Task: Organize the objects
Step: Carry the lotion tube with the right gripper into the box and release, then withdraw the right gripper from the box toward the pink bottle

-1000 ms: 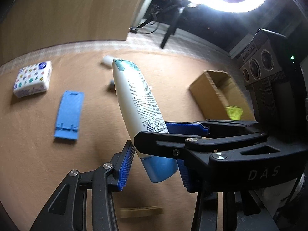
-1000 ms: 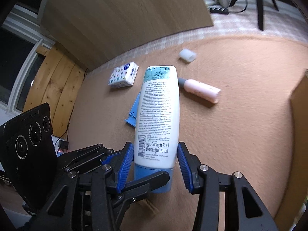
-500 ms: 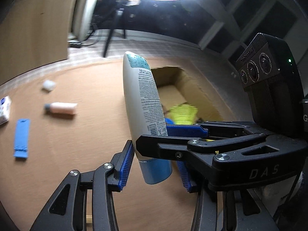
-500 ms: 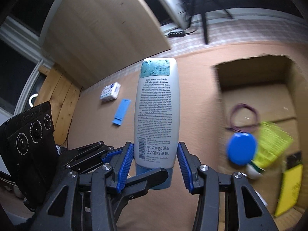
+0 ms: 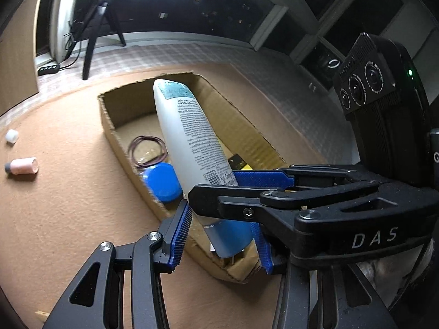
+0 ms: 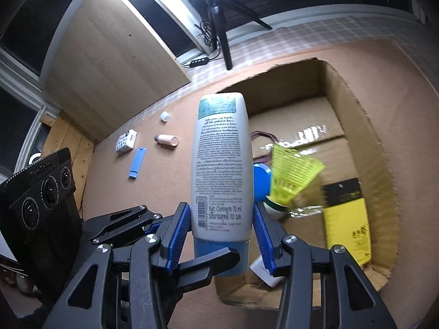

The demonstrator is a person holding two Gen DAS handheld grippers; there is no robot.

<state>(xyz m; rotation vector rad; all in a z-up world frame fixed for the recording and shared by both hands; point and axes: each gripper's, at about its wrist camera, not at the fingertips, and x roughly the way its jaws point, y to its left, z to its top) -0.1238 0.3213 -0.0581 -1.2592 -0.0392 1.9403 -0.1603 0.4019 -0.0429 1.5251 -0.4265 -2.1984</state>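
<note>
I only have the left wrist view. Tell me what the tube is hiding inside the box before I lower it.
Observer: A yellow shuttlecock lies in the cardboard box, right beside the blue lid and behind the tube.
Operator: Now list what lies on the mat beyond the pink bottle.
Observer: A flat blue piece and a dotted white pack lie there, outside the box and apart from each other.
</note>
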